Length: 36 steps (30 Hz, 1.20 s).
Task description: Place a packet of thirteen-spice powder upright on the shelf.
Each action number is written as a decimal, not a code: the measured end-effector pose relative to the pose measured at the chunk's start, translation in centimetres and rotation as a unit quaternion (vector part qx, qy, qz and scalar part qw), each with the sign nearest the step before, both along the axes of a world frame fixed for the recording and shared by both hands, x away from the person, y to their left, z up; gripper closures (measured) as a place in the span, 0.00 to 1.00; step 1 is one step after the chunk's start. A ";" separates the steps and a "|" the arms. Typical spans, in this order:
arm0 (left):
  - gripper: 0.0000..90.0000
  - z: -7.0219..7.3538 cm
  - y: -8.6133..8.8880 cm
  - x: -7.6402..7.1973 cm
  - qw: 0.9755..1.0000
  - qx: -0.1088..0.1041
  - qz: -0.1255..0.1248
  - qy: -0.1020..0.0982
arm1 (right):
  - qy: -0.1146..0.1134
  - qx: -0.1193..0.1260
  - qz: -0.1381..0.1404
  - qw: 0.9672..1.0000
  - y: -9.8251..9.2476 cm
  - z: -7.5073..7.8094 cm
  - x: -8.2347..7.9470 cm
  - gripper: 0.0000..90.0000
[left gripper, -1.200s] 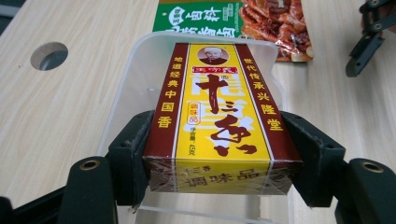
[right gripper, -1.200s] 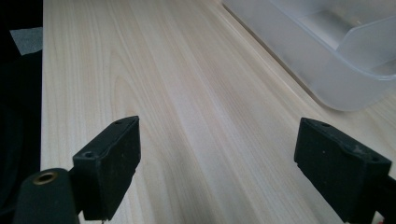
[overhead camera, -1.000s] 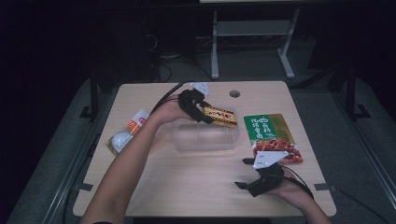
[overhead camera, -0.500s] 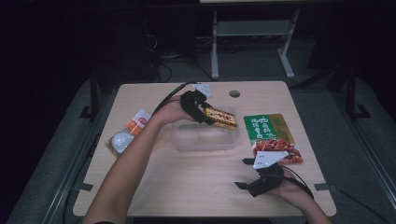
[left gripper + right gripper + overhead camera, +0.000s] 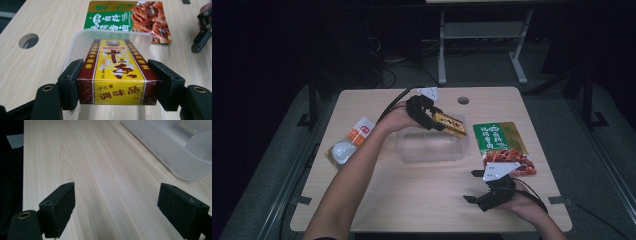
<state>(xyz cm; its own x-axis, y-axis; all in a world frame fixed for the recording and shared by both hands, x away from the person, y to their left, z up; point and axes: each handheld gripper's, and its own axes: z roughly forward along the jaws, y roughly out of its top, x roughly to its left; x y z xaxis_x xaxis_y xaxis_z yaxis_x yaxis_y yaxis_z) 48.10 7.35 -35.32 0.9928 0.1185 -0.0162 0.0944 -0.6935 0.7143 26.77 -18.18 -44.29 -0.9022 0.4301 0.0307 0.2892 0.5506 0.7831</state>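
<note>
We have the left tool [image 5: 117, 82] clamped on the yellow and maroon spice box [image 5: 116, 75], both jaws pressing its long sides, and in the high view that tool [image 5: 432, 119] holds the box [image 5: 451, 125] tilted just above the far rim of the clear plastic tub [image 5: 429, 150]. Nothing has shifted over the last second: same grip, same hover, both hands parked where they were, so we read this as a pause at the edge of the drop rather than progress. From the tool's own camera the tub's rounded wall [image 5: 75, 42] sits straight ahead at twelve o'clock, beneath and beyond the box, so the placement looks lined up but not made. The right tool [image 5: 120, 205] stands wide with nothing between its jaws, resting low on the desk [image 5: 412, 200] at about five o'clock from the tub. Further out, the green snack packet [image 5: 502, 145] lies flat at three o'clock of the tub, and the orange-labelled packet [image 5: 349, 145] at nine o'clock.
</note>
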 end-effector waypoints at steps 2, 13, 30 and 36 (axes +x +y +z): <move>0.35 0.1 -0.1 0.0 1.000 -0.003 -0.003 0.006 | 0.000 0.001 0.000 1.000 0.0 0.0 0.0 0.16; 0.35 0.2 -0.5 0.1 1.000 -0.029 0.001 0.009 | 0.001 0.000 0.002 1.000 0.0 -0.1 0.0 0.16; 0.35 -0.2 -2.4 0.2 0.999 -0.049 -0.001 0.016 | 0.007 0.000 0.003 1.000 0.1 -0.1 0.0 0.16; 0.35 -0.2 -3.1 0.2 0.999 -0.049 -0.004 0.013 | 0.007 0.000 0.005 1.000 0.1 -0.2 0.0 0.16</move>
